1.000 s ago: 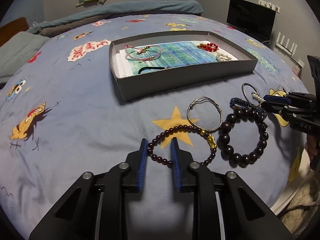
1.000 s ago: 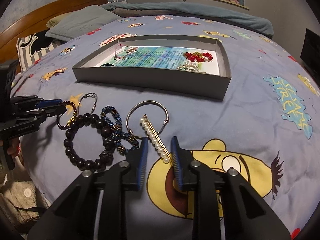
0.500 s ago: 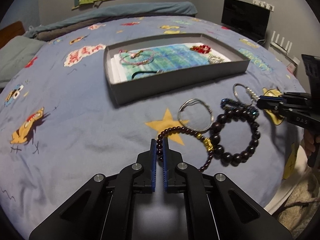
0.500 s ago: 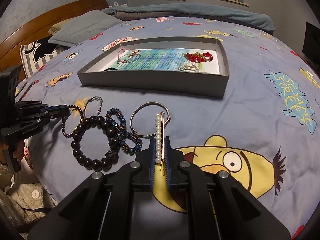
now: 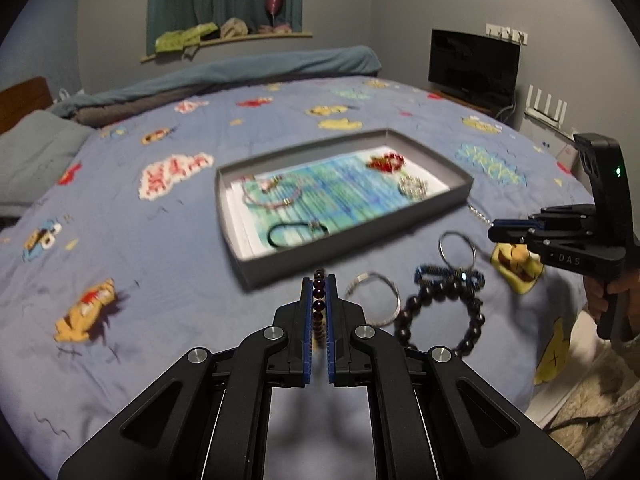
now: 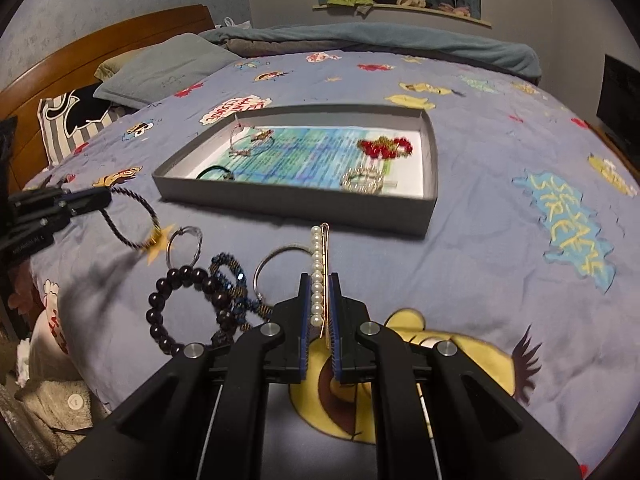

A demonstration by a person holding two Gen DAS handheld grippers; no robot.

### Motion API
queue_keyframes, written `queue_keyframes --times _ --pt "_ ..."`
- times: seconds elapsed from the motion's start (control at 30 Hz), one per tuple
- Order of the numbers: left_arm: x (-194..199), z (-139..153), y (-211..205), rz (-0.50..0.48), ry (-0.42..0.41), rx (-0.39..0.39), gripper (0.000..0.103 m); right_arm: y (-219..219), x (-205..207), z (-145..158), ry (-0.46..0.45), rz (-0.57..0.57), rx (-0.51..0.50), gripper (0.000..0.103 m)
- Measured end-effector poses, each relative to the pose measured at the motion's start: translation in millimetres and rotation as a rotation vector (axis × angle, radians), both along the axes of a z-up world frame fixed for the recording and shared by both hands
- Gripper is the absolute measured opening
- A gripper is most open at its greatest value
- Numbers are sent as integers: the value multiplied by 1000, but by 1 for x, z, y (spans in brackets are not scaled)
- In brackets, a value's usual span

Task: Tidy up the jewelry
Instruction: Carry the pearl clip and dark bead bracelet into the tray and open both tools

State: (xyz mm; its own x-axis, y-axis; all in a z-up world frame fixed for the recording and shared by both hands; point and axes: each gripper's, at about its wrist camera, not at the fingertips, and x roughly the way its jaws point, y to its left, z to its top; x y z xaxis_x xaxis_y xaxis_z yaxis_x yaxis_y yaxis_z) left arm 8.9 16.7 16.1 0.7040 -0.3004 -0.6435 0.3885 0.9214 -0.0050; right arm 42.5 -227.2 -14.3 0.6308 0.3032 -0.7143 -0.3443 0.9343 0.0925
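Observation:
My left gripper (image 5: pixel 319 280) is shut on a dark red bead bracelet (image 5: pixel 319 292) and holds it above the bedspread; in the right wrist view the bracelet (image 6: pixel 132 216) hangs from that gripper (image 6: pixel 106 198). My right gripper (image 6: pixel 320 280) is shut on a pearl hair clip (image 6: pixel 318 272), lifted off the bed; it also shows in the left wrist view (image 5: pixel 494 230). A grey tray (image 5: pixel 460 192) lies ahead and holds several pieces of jewelry. A large black bead bracelet (image 5: pixel 472 320), a silver bangle (image 5: pixel 396 296), a blue beaded piece (image 5: pixel 444 274) and a thin ring bangle (image 5: pixel 456 248) lie on the bed.
The blue cartoon bedspread (image 5: pixel 160 280) covers the bed. Pillows (image 6: pixel 160 76) and a wooden headboard (image 6: pixel 100 44) are at the left of the right wrist view. A monitor (image 5: pixel 474 66) stands beyond the bed's right side. The bed edge drops off near the right gripper.
Both grippers closed on their items and lifted: the left raised the red bead bracelet off the bed, the right raised the pearl clip. Both moved up and towards the tray.

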Motion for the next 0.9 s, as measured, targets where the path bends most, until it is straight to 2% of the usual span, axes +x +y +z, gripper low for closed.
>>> queue_keyframes --times 0.2,0.43,0.63,0.9 --pt "11 18 12 30 -33 -7 6 0 17 20 -40 -3 -7 8" --pt "36 33 14 49 -48 -4 6 3 54 36 -22 -12 26 8" --pt "69 45 3 27 -62 -28 6 21 90 37 -7 8 6 8" --pt "132 40 -32 -33 -23 -63 6 37 146 25 32 -7 -38 8"
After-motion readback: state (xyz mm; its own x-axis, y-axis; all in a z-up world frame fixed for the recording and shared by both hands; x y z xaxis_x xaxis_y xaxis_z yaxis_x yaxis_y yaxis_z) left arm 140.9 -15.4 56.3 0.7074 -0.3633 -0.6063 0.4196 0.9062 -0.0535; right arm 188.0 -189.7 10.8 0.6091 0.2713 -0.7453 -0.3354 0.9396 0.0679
